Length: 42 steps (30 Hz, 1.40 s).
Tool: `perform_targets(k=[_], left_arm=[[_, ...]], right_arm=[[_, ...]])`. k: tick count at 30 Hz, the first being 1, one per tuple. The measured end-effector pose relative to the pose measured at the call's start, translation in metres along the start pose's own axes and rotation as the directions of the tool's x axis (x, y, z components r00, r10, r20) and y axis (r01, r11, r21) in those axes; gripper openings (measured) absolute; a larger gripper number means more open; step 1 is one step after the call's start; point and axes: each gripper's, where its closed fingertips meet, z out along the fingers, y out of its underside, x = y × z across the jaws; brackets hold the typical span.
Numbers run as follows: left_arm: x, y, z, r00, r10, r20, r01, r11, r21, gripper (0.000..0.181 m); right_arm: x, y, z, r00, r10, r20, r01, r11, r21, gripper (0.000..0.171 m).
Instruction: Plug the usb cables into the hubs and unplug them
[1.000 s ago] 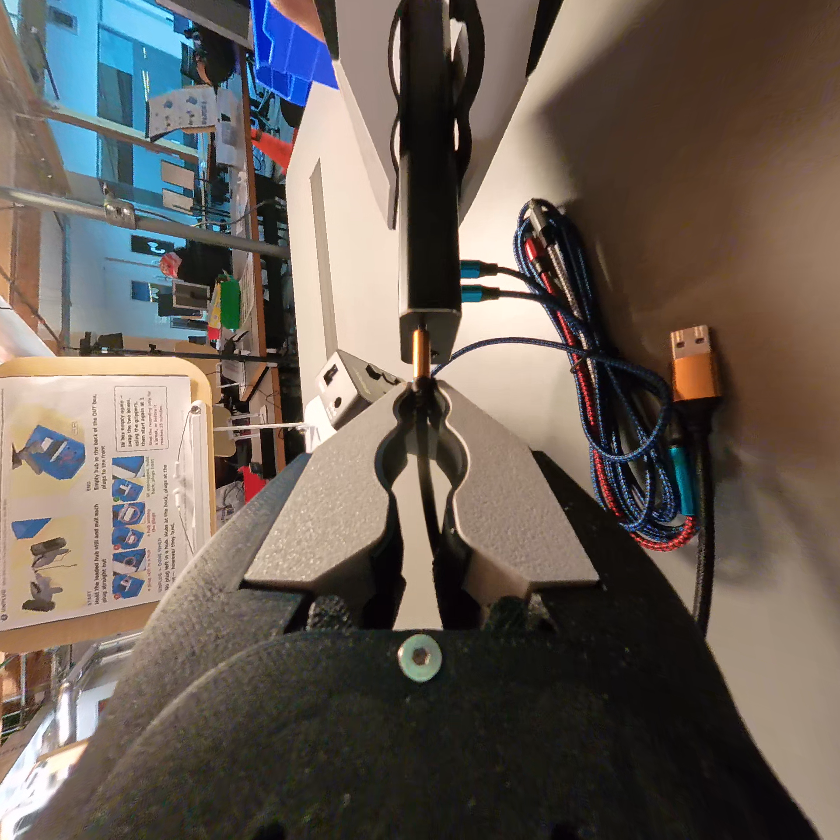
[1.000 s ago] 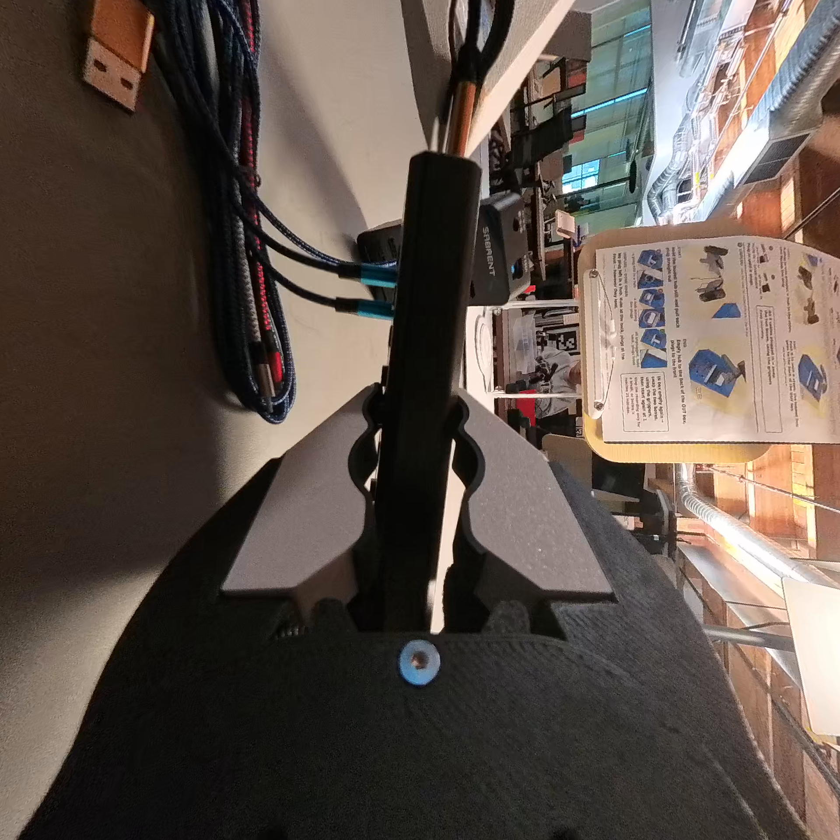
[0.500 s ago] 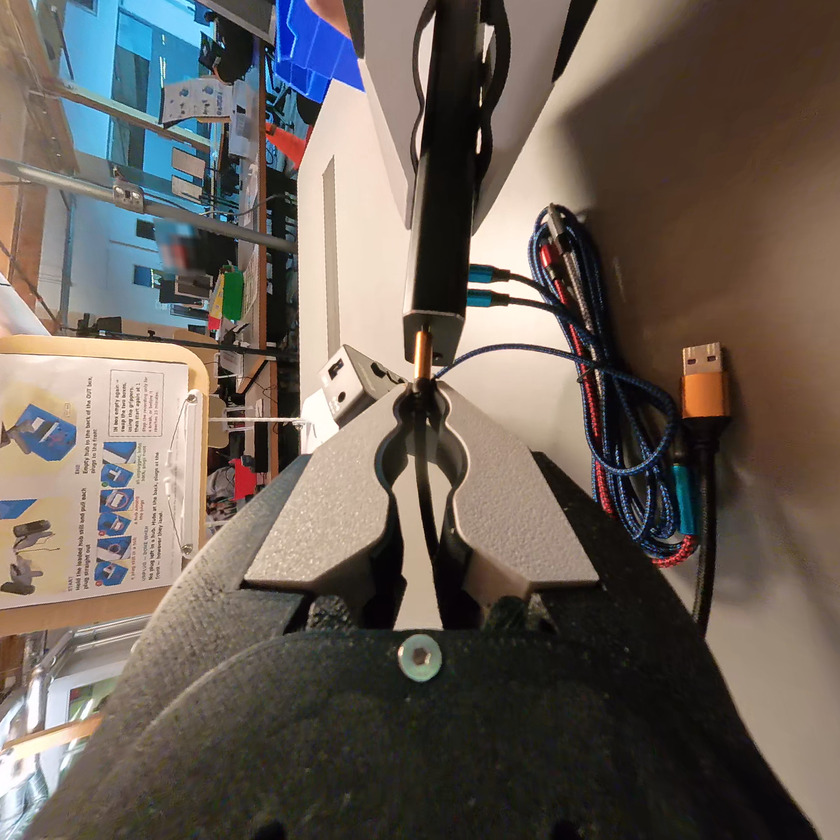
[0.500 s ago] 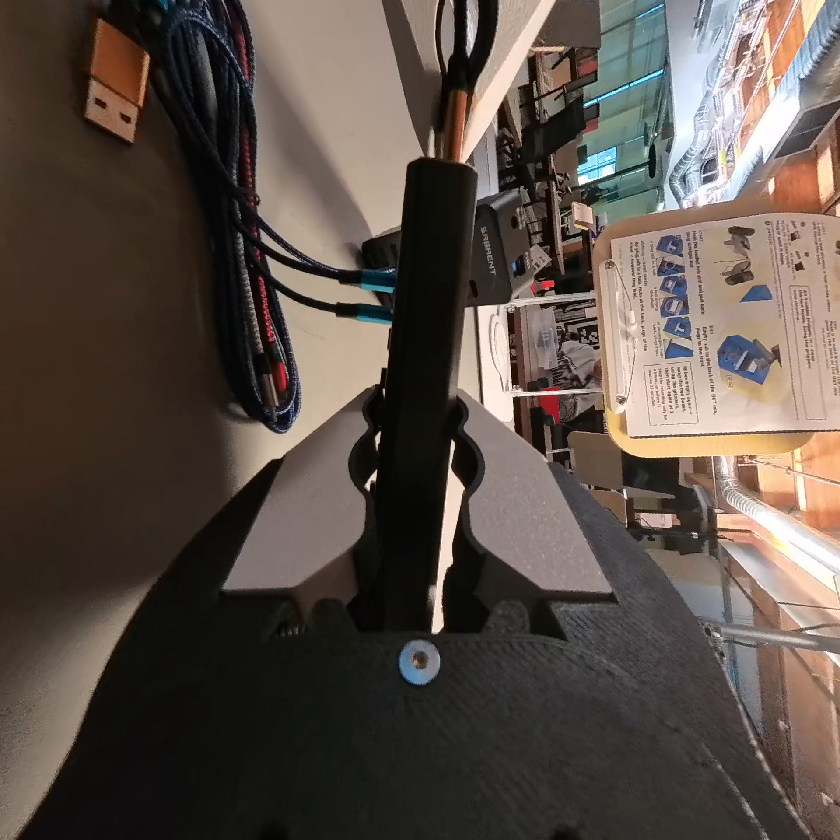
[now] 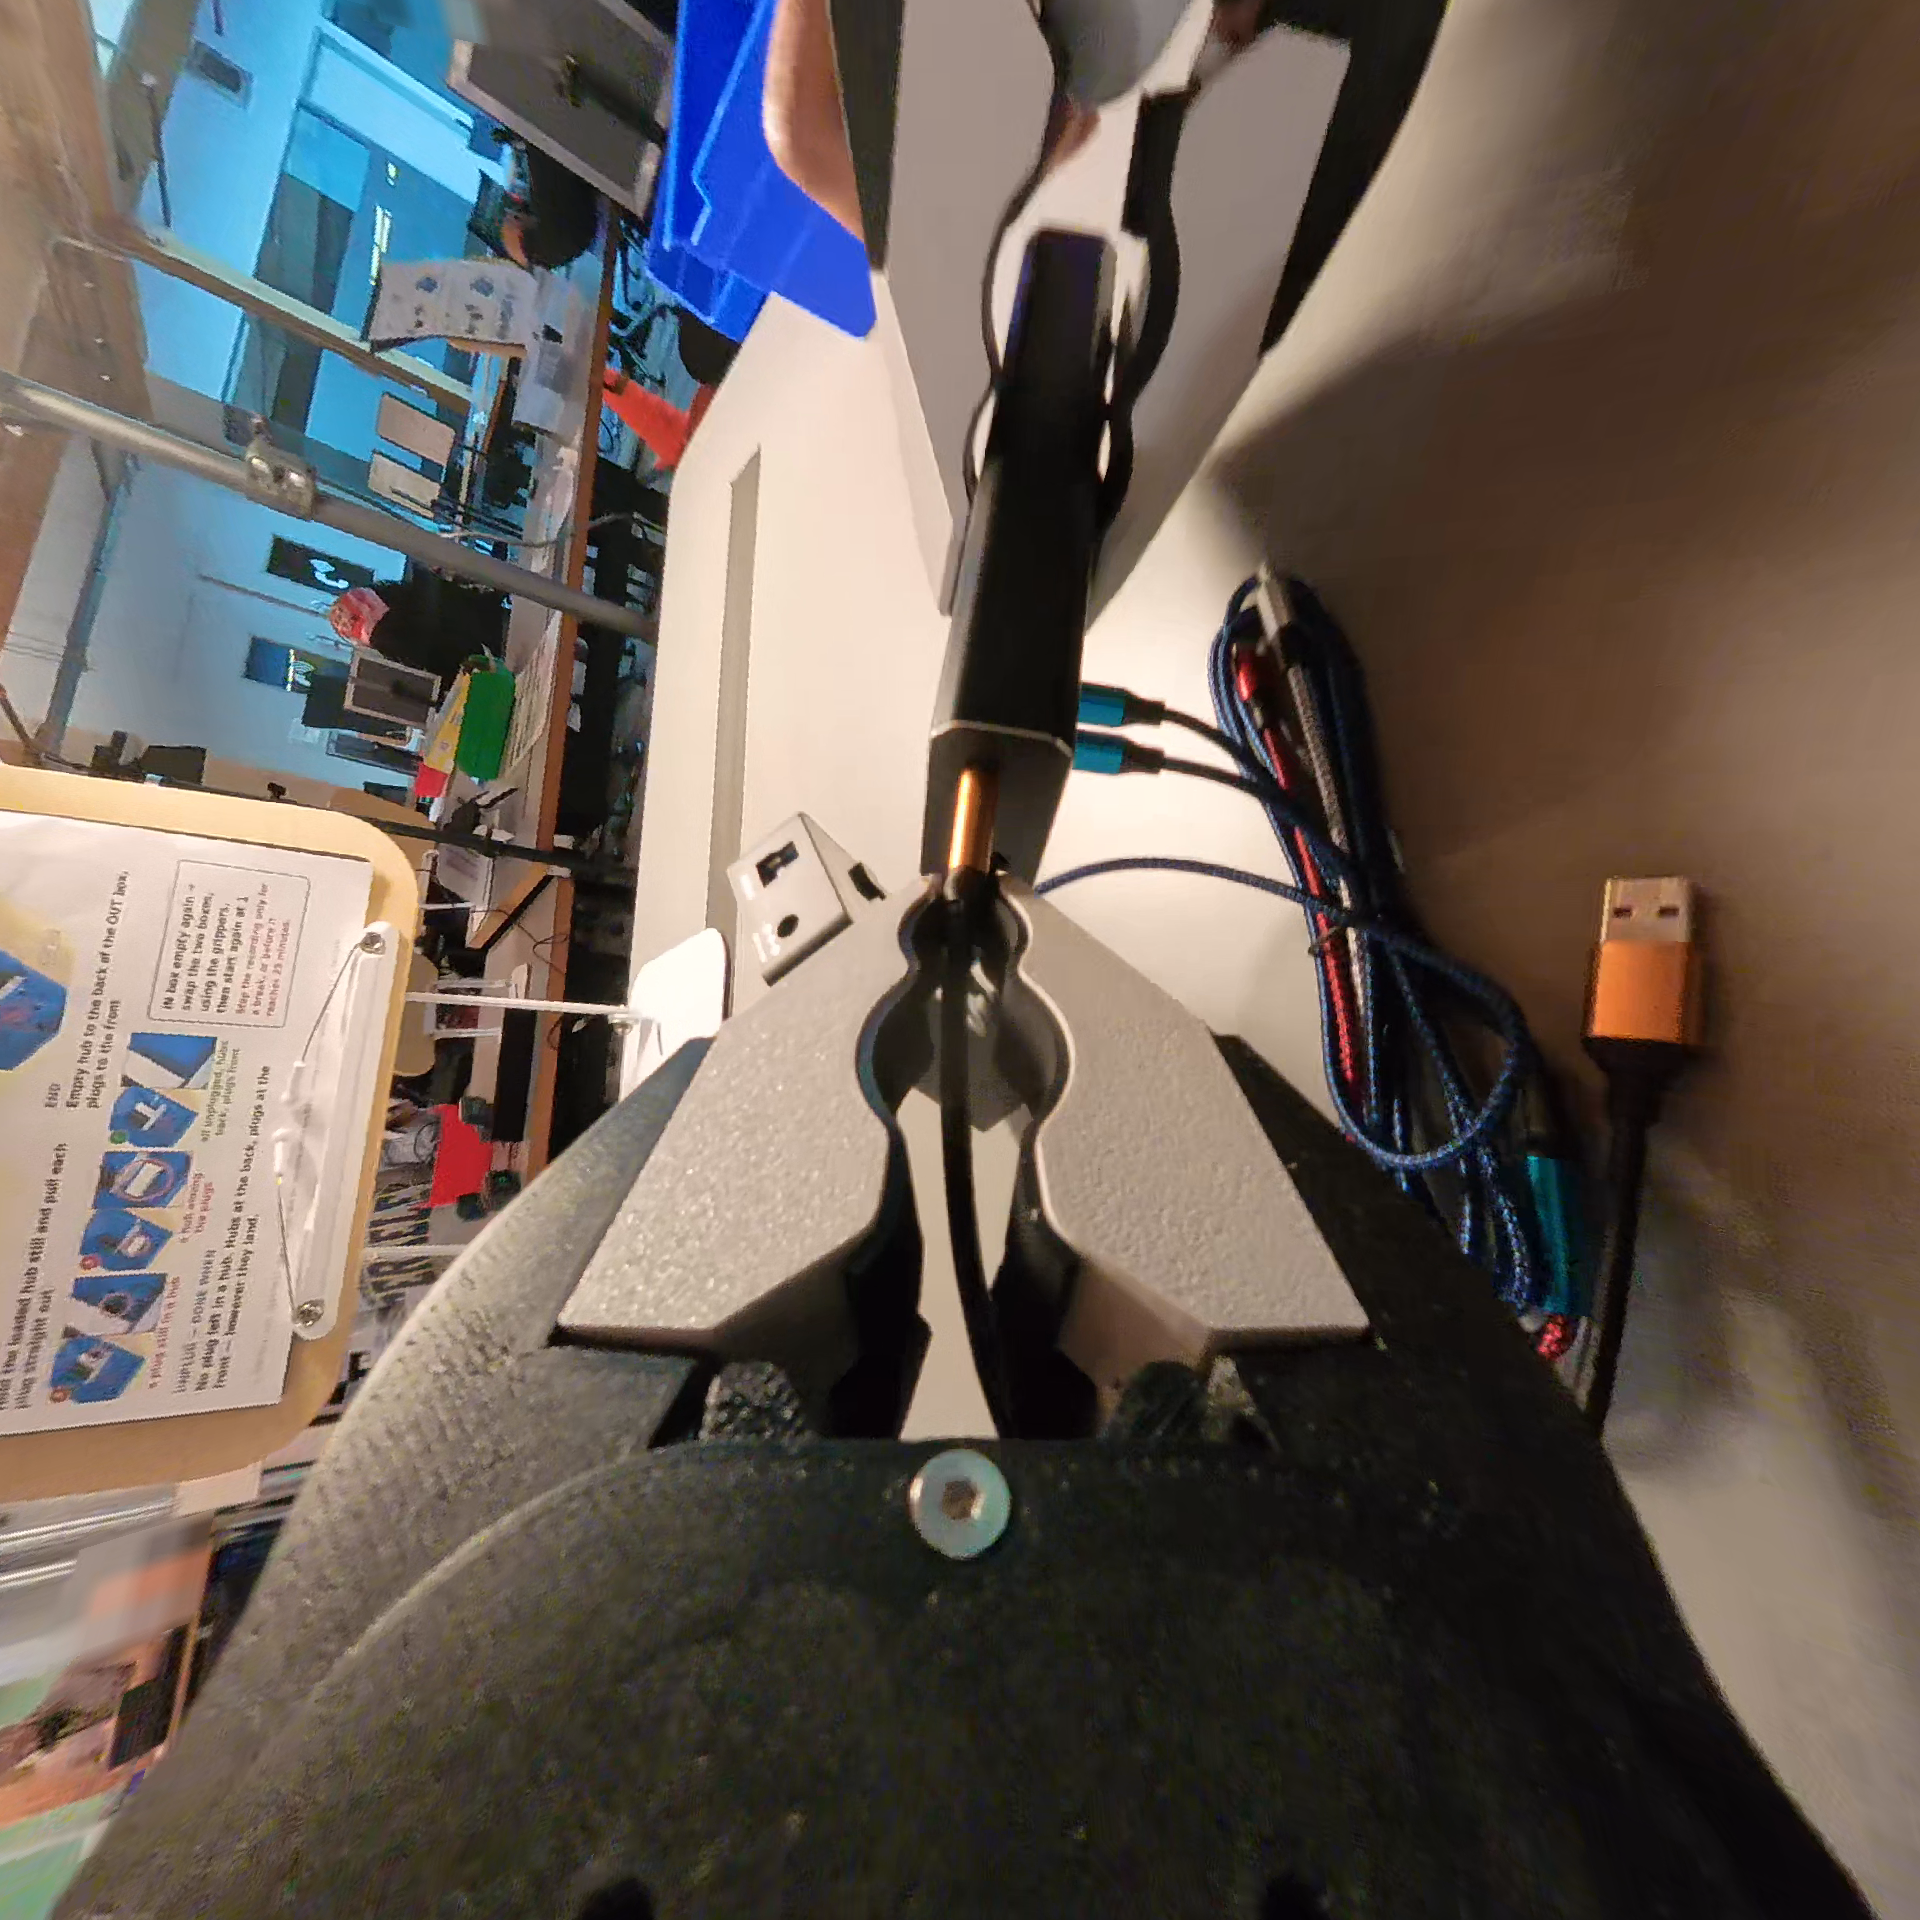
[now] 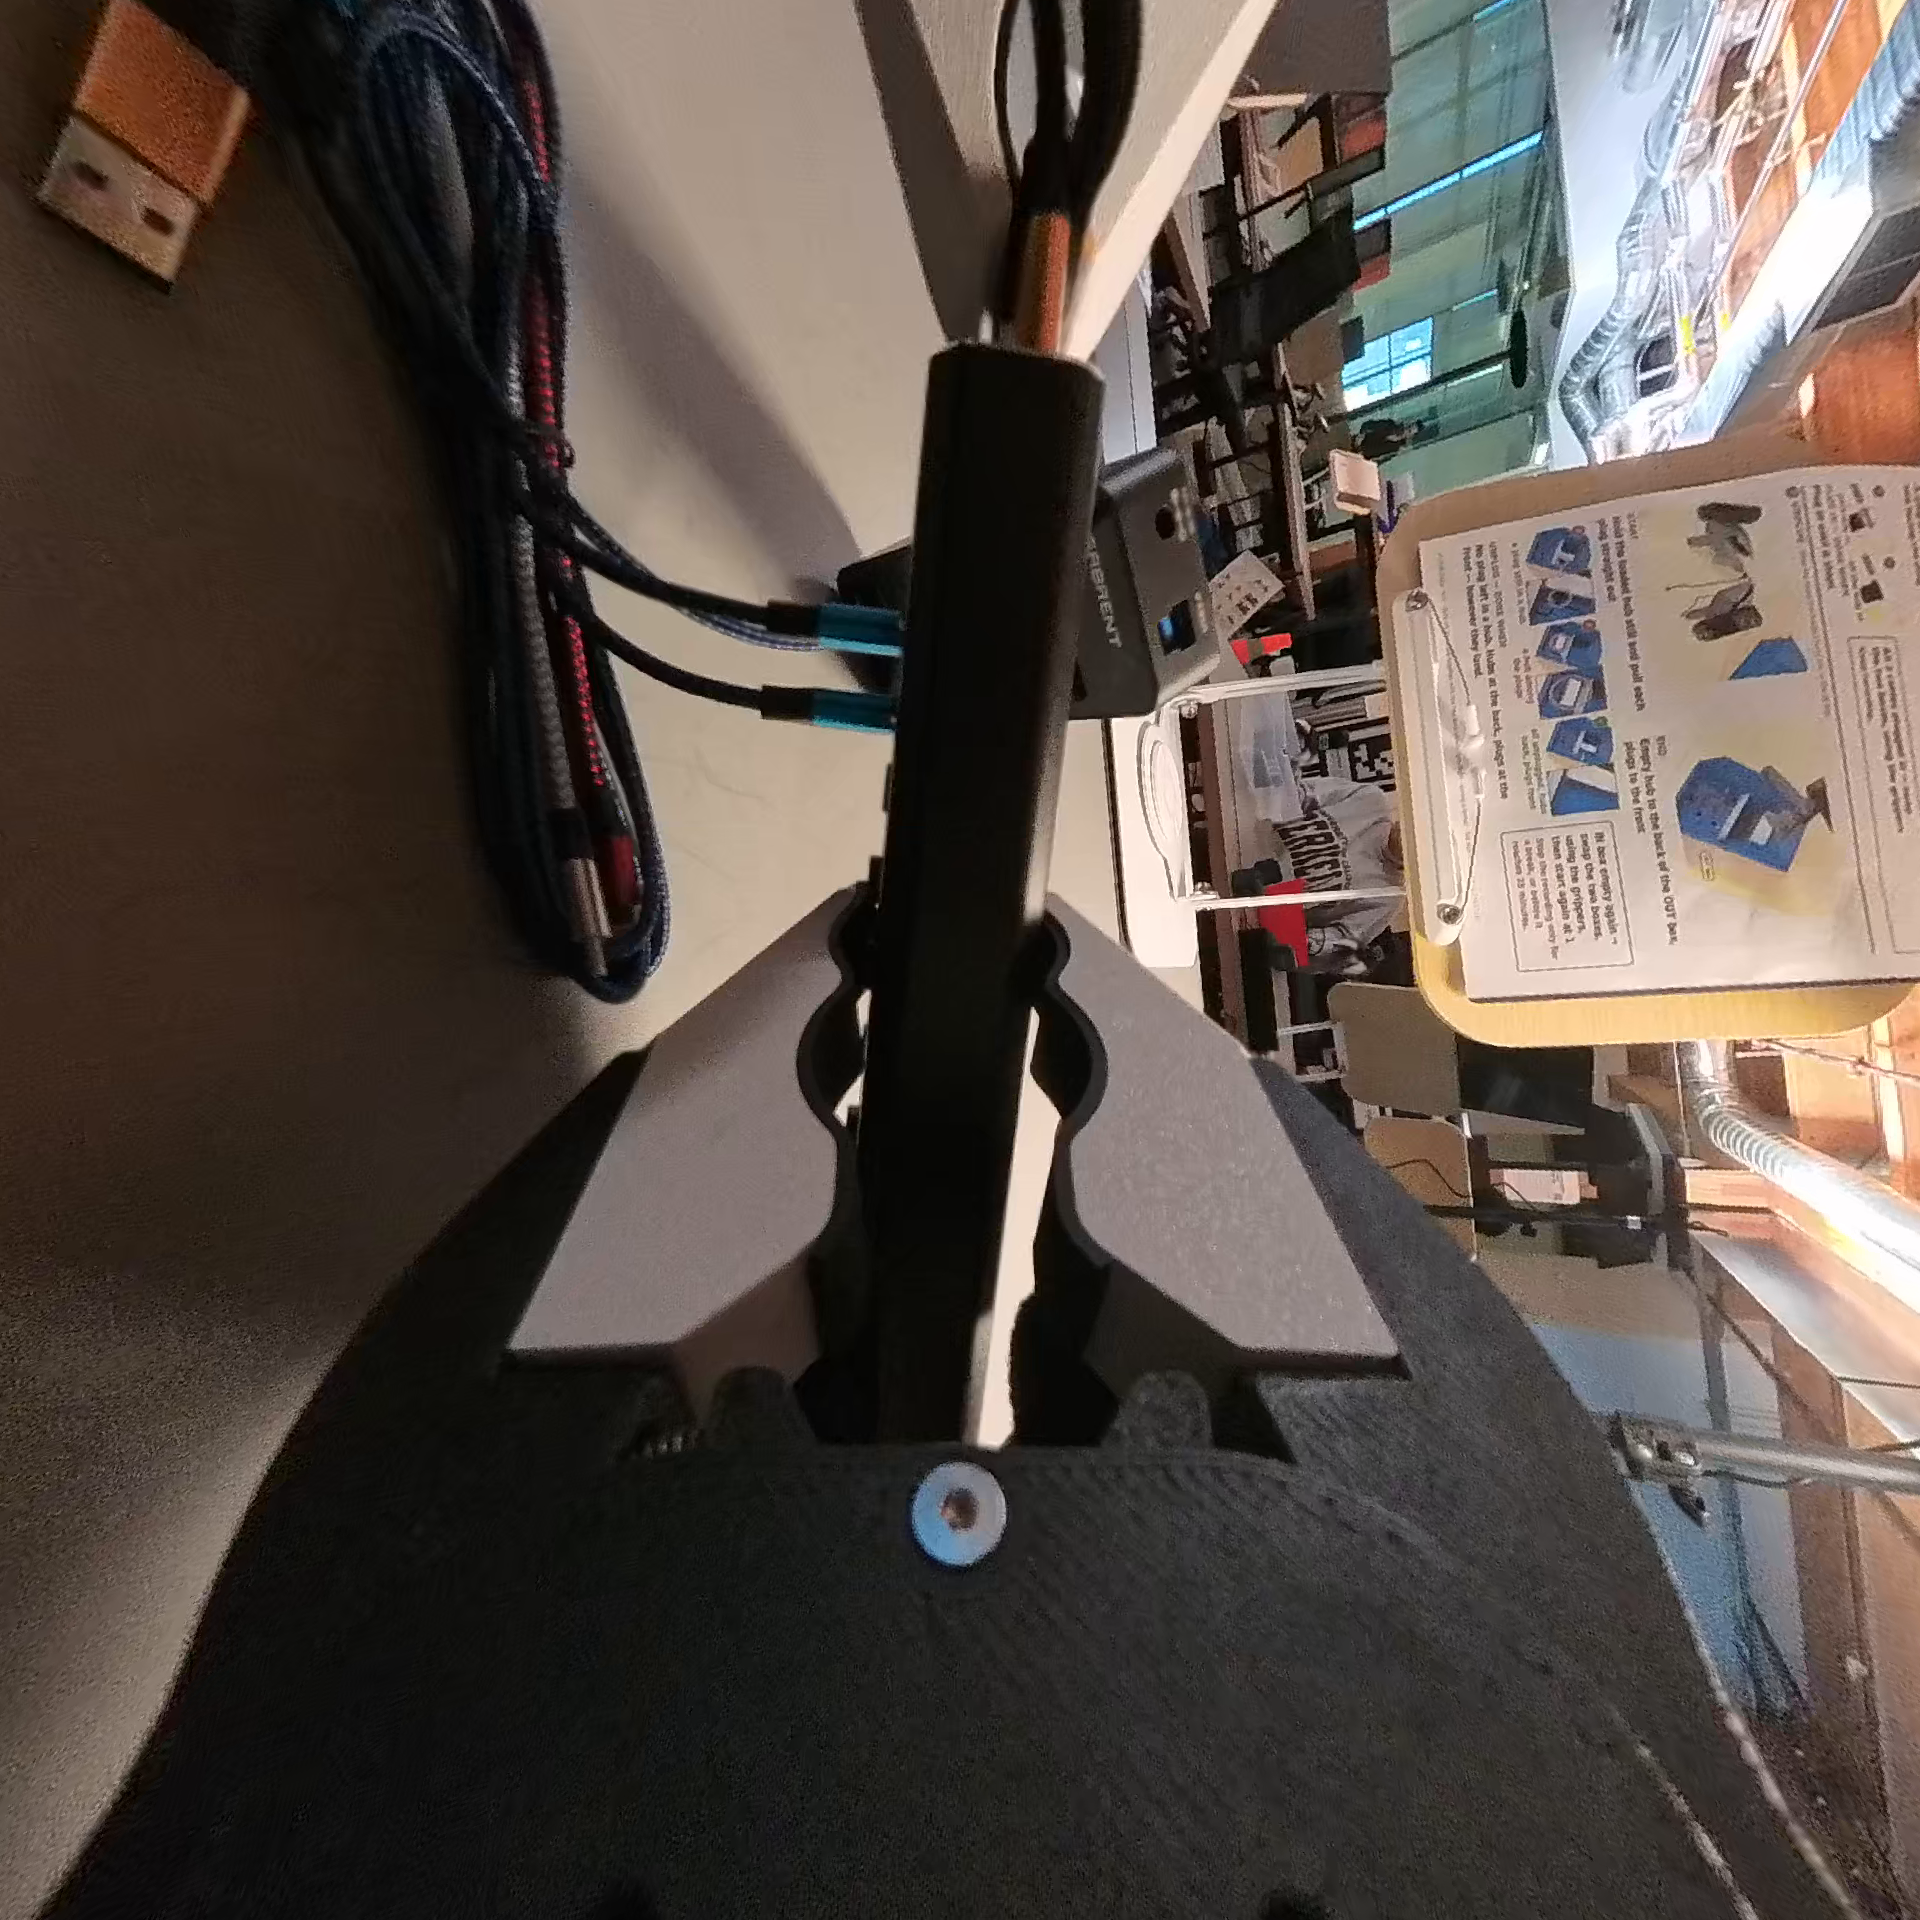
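Right, my right gripper [image 6: 951, 940] is clamped on the black hub [image 6: 987, 748], a rigid bar that should hold steady if gripped mid-body. At the hub's far end, my left gripper [image 5: 964, 896] is pinched on the copper plug [image 5: 971, 821], seated in the end port. The plug looks stiff but small (its cable is limp, so I hold the shell). Two teal plugs [image 5: 1110, 732] sit in the hub's side; a loose orange plug [image 5: 1644, 961] lies beyond them.

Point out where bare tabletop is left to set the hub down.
Bare table lies beyond the cable bundle and orange USB plug; another strip flanks the black hub. Crowded: the bundle beside the hub.
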Motion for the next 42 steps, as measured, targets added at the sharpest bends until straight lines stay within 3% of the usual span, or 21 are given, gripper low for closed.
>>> perform_targets(k=[3, 8, 17, 23, 30, 36, 42], left_arm=[[-0.002, -0.006, 0.0, 1.0, -0.008, 0.012, 0.008, 1.0, 0.015, 0.007], [-0.007, 0.016, 0.008, 0.998, -0.012, 0.063, 0.019, 0.995, -0.102, 0.009], [-0.02, 0.044, -0.003, 0.956, -0.269, 0.114, 0.278, 0.958, -0.067, 0.025], [-0.019, 0.063, -0.007, 0.872, -0.488, 0.048, 0.489, 0.872, -0.029, 0.028], [-0.018, 0.076, -0.007, 0.836, -0.546, 0.043, 0.548, 0.835, -0.056, 0.028], [-0.02, 0.076, -0.011, 0.832, -0.552, 0.051, 0.555, 0.83, -0.052, 0.028], [-0.019, 0.083, -0.014, 0.819, -0.569, 0.072, 0.573, 0.815, -0.083, 0.028]], right_arm=[[0.0, 0.003, 0.003, 1.0, 0.008, -0.003, -0.008, 1.0, -0.029, 0.026], [-0.003, 0.007, 0.009, 0.997, 0.077, 0.029, -0.075, 0.994, -0.077, 0.026], [-0.018, 0.018, 0.013, 0.937, 0.309, 0.162, -0.274, 0.939, -0.207, 0.027], [-0.023, 0.023, 0.012, 0.859, 0.451, 0.243, -0.38, 0.879, -0.287, 0.026], [-0.017, 0.03, 0.021, 0.851, 0.48, 0.214, -0.404, 0.858, -0.316, 0.026], [-0.019, 0.039, 0.021, 0.753, 0.616, 0.232, -0.522, 0.773, -0.36, 0.027], [-0.028, 0.053, 0.009, 0.59, 0.762, 0.267, -0.614, 0.638, -0.466, 0.027]])
